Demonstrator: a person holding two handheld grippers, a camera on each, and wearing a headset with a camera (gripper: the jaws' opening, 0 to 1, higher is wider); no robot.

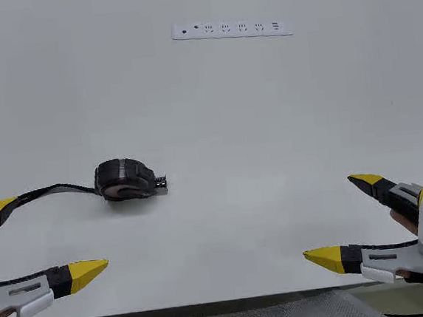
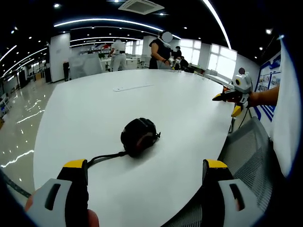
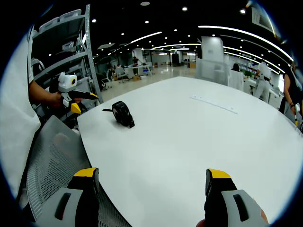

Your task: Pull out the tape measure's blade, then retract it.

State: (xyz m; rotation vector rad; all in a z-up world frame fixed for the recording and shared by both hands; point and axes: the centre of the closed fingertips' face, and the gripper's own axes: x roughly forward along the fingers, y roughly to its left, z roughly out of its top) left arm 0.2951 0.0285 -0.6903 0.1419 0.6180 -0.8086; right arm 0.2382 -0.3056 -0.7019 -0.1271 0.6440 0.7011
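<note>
black tape measure [image 1: 124, 181] lies just ahead of my left gripper [image 1: 51, 235], strap [image 1: 59, 190] toward it, blade tip [image 1: 162, 181] facing my farther right gripper [image 1: 337, 218]; both gape open, empty.

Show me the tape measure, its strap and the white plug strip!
tape measure [image 1: 124, 180], head view, middle of its dark case.
strap [image 1: 58, 187], head view, midway along it.
white plug strip [image 1: 231, 29], head view, middle of its body.

Your head camera looks down on the white table [image 1: 268, 124]. Both gripper cameras look low across it, sharing the tape measure [image 2: 138, 137].
</note>
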